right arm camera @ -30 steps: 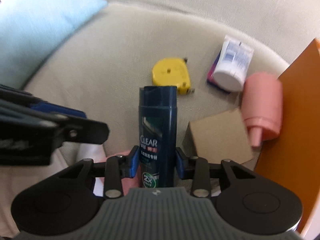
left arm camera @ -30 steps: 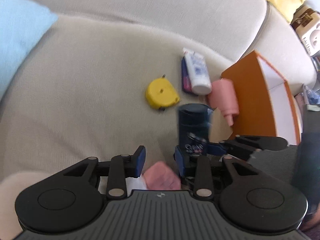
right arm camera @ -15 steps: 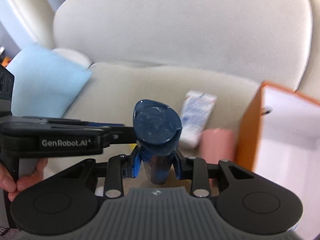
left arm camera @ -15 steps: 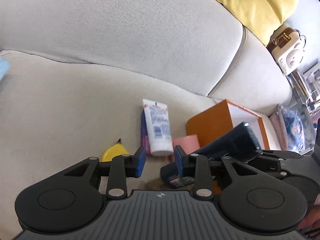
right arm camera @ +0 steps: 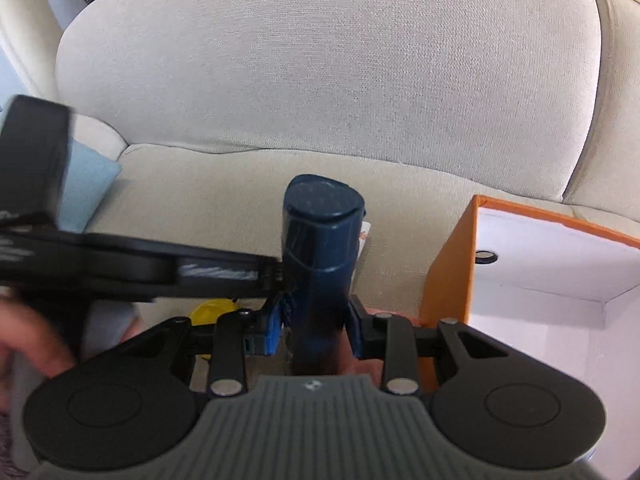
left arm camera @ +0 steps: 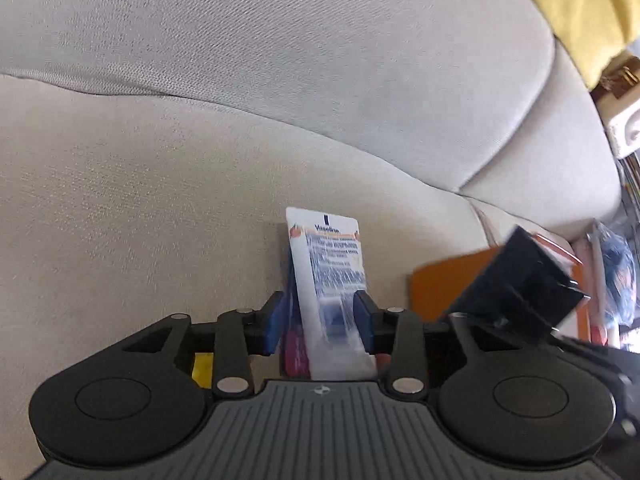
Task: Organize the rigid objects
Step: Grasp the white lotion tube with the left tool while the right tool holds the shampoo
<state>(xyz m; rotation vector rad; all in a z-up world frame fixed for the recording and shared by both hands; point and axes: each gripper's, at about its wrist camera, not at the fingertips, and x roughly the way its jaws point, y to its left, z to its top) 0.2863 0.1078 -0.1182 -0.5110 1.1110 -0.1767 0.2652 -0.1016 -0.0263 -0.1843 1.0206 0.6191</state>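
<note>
My right gripper (right arm camera: 314, 328) is shut on a dark blue shampoo bottle (right arm camera: 320, 240), held off the sofa with its cap end pointing away from the camera. An orange box (right arm camera: 448, 280) with a white inside stands open just right of it. My left gripper (left arm camera: 320, 326) stands part-open low over a white Vaseline tube (left arm camera: 328, 276) that lies on the seat cushion. The tube shows between the blue pads, and a magenta item (left arm camera: 296, 352) lies beside it. I see no grip on the tube. The orange box (left arm camera: 436, 288) shows to the right, partly behind the other tool.
A yellow tape measure (left arm camera: 202, 366) lies on the seat left of the tube, also the yellow tape measure (right arm camera: 212, 308) behind the left tool's black body (right arm camera: 120, 268). A light-blue cushion (right arm camera: 86, 184) sits at the left, a yellow pillow (left arm camera: 580, 8) on the backrest. A hand (right arm camera: 32, 340) holds the left tool.
The right gripper lifted the shampoo bottle off the seat and swung it toward the orange box. The left gripper travelled across the cushion and came down over the white tube.
</note>
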